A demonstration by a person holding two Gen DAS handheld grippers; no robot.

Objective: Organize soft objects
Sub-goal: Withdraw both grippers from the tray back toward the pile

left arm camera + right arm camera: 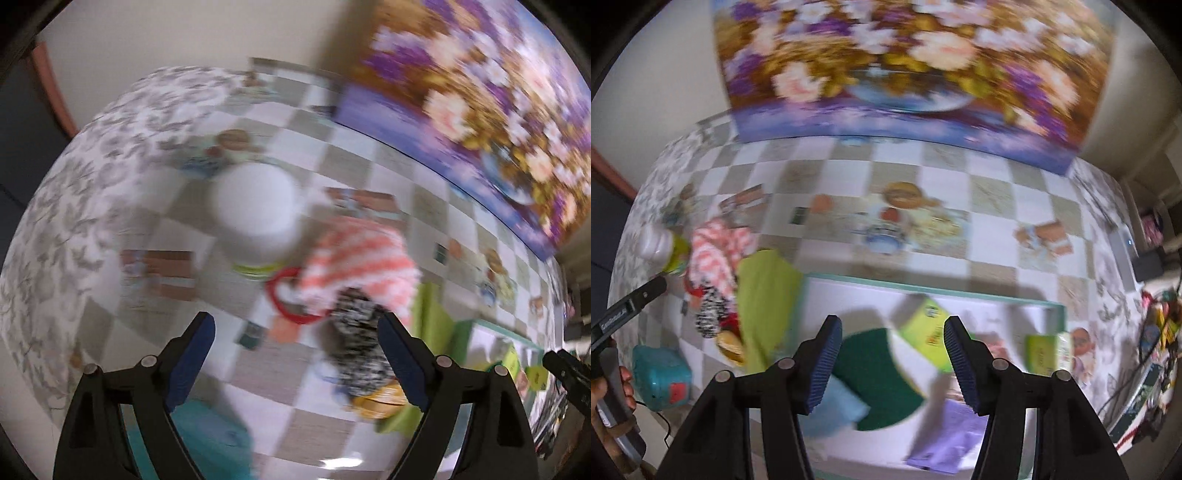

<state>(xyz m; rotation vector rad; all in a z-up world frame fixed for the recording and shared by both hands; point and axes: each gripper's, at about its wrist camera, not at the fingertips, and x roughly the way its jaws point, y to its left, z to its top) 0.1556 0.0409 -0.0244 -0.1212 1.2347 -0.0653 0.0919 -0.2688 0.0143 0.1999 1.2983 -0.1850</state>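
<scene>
Here, on a table covered in a checked grey-and-white oilcloth, two hand-held grippers hang above a scatter of soft household goods, both views smeared by blur. The left gripper has its blue-padded fingers spread wide with nothing between them. At about one o'clock from it lies a fluffy pink-and-white striped cloth, touching a speckled black-and-white fuzzy piece that sits just inside the right-hand finger. A red plastic ring pokes out beside the striped cloth, and a white-lidded round jar with a yellow-green band stands at twelve o'clock. A lime-green cloth lies at three o'clock, and a teal box shows low between the fingers.

The right gripper is likewise open wide and holds nothing. Beneath it is a white tray with a pale teal rim; in it lie a dark green sponge-like pad, a light blue cloth just beside the pad at seven o'clock, a lavender cloth at five o'clock, and two yellow-green packets towards two o'clock. A floral painting in purple and cream stands at the table's far edge, at twelve o'clock.
</scene>
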